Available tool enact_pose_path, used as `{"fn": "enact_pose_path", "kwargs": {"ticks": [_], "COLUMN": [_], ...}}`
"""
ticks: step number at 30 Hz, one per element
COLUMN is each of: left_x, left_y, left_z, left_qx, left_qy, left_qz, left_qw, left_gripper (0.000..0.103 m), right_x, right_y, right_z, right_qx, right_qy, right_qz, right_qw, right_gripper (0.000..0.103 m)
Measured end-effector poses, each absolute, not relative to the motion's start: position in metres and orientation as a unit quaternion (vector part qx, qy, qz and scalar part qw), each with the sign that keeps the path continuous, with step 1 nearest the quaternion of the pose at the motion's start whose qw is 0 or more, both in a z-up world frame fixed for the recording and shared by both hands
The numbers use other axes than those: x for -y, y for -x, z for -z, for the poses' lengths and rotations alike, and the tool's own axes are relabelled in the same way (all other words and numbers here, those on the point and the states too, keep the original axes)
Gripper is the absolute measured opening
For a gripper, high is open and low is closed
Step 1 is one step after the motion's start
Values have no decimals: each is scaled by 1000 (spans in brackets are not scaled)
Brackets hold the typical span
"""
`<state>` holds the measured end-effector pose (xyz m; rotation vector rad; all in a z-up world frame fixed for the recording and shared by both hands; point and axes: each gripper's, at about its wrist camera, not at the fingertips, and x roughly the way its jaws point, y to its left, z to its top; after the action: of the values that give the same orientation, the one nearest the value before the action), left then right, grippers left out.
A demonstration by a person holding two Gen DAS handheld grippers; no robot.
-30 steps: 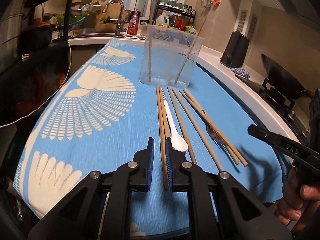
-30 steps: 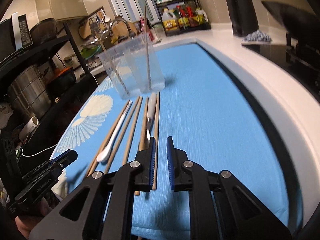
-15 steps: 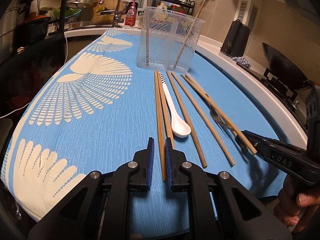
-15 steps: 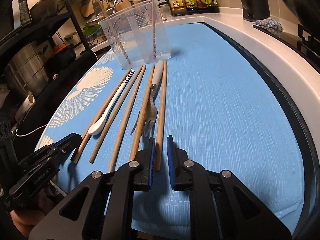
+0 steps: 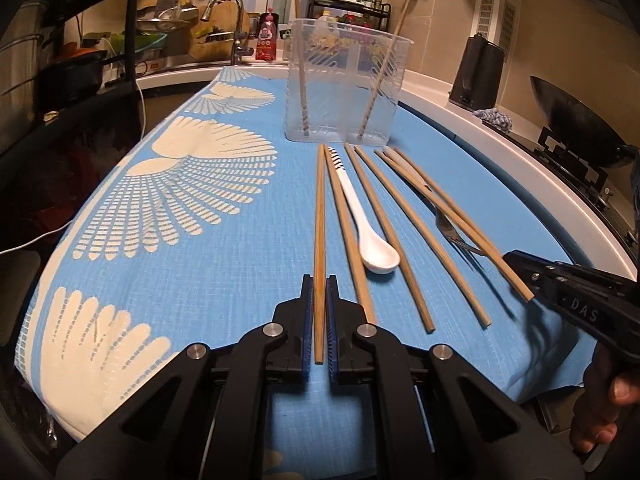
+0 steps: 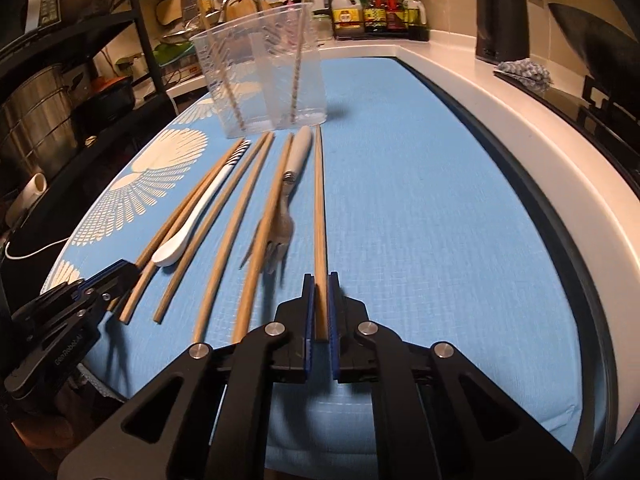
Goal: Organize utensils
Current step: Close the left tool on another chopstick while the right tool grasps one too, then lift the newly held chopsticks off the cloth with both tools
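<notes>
Two chopsticks are held at this moment, one in each gripper. The left gripper has just been closing, and its blue pads now press on the leftmost chopstick close to its near end. The right gripper has just been closing too, and it pinches the rightmost chopstick the same way.

Each stick is thin, light and stiff wood, so it should lift easily. It is held by one end, so the far tip may droop or swing, and a round stick can roll between flat pads. A hold nearer the middle would likely be steadier.

Between them, on the blue cloth, lie more chopsticks, a white spoon and a fork.

At 12 o'clock stands the clear holder, with two sticks already leaning inside.
</notes>
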<state>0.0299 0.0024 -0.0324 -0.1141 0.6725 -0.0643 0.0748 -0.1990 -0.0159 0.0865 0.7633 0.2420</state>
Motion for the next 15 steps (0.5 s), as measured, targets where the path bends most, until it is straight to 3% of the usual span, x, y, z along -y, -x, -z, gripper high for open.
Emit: {"fn": "enact_pose_path", "kwargs": {"ticks": [15], "left_x": [-14], "left_y": [-26], "left_z": [36], "left_qx": [-316], "left_qy": [52], "left_qz": [19], "left_qw": [947], "left_gripper": [7], "right_x": [211], "right_y": [-73], "right_z": [19], "right_qx": [-368], "right_qy": [-40], "right_qz": [-91], "right_qw": [924], "right_gripper": [8]}}
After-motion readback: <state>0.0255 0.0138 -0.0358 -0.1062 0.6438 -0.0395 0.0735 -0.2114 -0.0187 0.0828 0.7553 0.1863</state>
